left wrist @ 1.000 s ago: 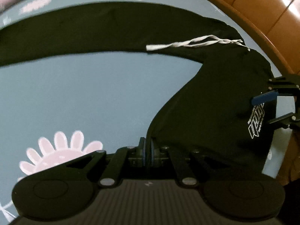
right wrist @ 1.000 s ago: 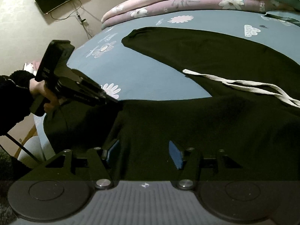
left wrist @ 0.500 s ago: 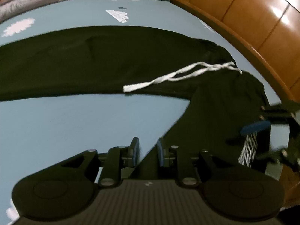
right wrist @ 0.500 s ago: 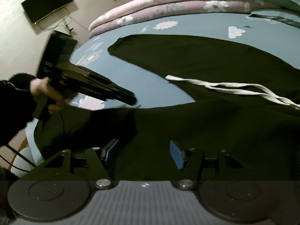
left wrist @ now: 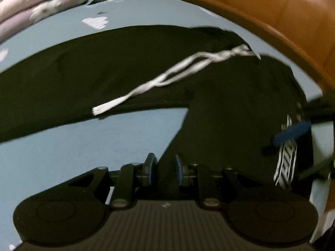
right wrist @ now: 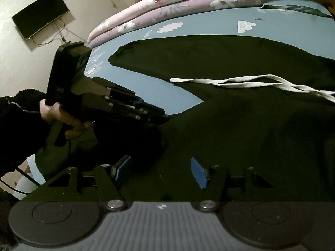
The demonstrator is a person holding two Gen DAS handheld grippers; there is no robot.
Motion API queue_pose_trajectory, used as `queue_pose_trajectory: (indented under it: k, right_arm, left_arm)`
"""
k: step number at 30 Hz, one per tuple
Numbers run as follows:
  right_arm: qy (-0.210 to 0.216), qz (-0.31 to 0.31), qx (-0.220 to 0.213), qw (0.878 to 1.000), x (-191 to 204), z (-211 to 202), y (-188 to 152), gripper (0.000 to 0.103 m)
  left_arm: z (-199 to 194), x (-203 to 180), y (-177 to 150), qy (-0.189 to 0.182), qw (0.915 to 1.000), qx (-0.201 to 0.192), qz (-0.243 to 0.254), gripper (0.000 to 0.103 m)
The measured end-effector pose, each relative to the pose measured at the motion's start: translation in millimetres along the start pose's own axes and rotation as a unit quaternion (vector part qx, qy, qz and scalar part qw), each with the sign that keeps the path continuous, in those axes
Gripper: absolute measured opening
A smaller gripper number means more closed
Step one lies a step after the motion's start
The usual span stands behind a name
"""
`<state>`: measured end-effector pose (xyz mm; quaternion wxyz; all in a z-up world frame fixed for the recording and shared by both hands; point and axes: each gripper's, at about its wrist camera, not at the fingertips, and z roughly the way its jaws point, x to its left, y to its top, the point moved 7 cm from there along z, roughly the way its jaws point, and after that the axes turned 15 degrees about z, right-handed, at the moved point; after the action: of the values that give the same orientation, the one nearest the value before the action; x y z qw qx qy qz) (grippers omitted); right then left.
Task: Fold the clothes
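Note:
Black sweatpants (left wrist: 230, 115) lie spread on a blue flowered bedsheet (left wrist: 83, 146), one leg stretching away left. Their white drawstring (left wrist: 167, 79) trails across the far leg. My left gripper (left wrist: 165, 167) is open by a narrow gap, and the edge of the near leg runs between its pads. In the right wrist view a hand holds it, tip at the fabric edge (right wrist: 163, 118). My right gripper (right wrist: 161, 169) is wide open over the black cloth (right wrist: 230, 129) near the waist. From the left it shows beside the white logo (left wrist: 285, 163). The drawstring (right wrist: 240, 81) lies beyond it.
Folded pink and purple quilts (right wrist: 188, 2) are stacked at the far side of the bed. A wooden bed board (left wrist: 272, 21) curves along the right. A dark screen (right wrist: 39, 14) hangs on the wall. The person's dark sleeve (right wrist: 18, 115) is at the left.
My left gripper went from shut on the pants' edge to open, and its view swung up towards the waistband. The right gripper stayed open over the cloth.

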<state>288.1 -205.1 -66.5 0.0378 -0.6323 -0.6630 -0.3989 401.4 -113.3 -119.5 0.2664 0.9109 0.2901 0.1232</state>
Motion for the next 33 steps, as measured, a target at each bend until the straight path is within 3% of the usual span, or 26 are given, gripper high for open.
queue_pose_trajectory:
  k: [2, 4, 6, 10, 13, 17, 19, 22, 27, 33]
  right_arm:
    - [0.000, -0.001, 0.000, 1.000, 0, 2, 0, 0.067]
    - [-0.004, -0.008, 0.002, 1.000, 2, 3, 0, 0.067]
    - [-0.004, -0.013, 0.002, 1.000, 3, 4, -1, 0.067]
    - [-0.005, -0.014, 0.001, 1.000, 2, 3, -2, 0.069]
    - [-0.007, -0.014, -0.001, 1.000, 1, 1, -3, 0.069]
    - [-0.028, -0.025, -0.001, 0.999, 0, 6, -5, 0.072]
    - [-0.047, -0.042, 0.003, 0.998, 0, 10, -8, 0.072]
    - [-0.074, -0.071, 0.012, 0.995, -2, 16, -14, 0.075]
    - [-0.109, -0.100, 0.031, 0.989, -9, 27, -25, 0.078]
    - [-0.120, -0.095, 0.030, 0.988, -17, 26, -33, 0.084]
  left_arm:
    - [0, -6, 0, 0.008, 0.9996, 0.007, 0.028, 0.016]
    - [-2, -7, 2, 0.023, 0.9988, 0.012, 0.041, 0.000]
    - [-5, 0, 4, 0.049, 0.9977, 0.010, 0.046, 0.000]
    - [-10, 32, -3, 0.084, 0.9960, 0.030, 0.004, 0.001]
    - [-28, 42, -4, 0.067, 0.9971, 0.002, -0.036, 0.003]
    - [-50, 29, -3, 0.033, 0.9976, -0.024, -0.056, 0.005]
    - [-55, 15, -5, 0.006, 0.9976, -0.030, -0.062, 0.013]
    - [-52, -6, -19, -0.021, 0.9969, -0.014, -0.074, 0.017]
    - [-75, 16, -43, 0.029, 0.9920, -0.003, -0.123, 0.018]
    - [-106, 46, -73, 0.095, 0.9787, 0.009, -0.182, 0.020]
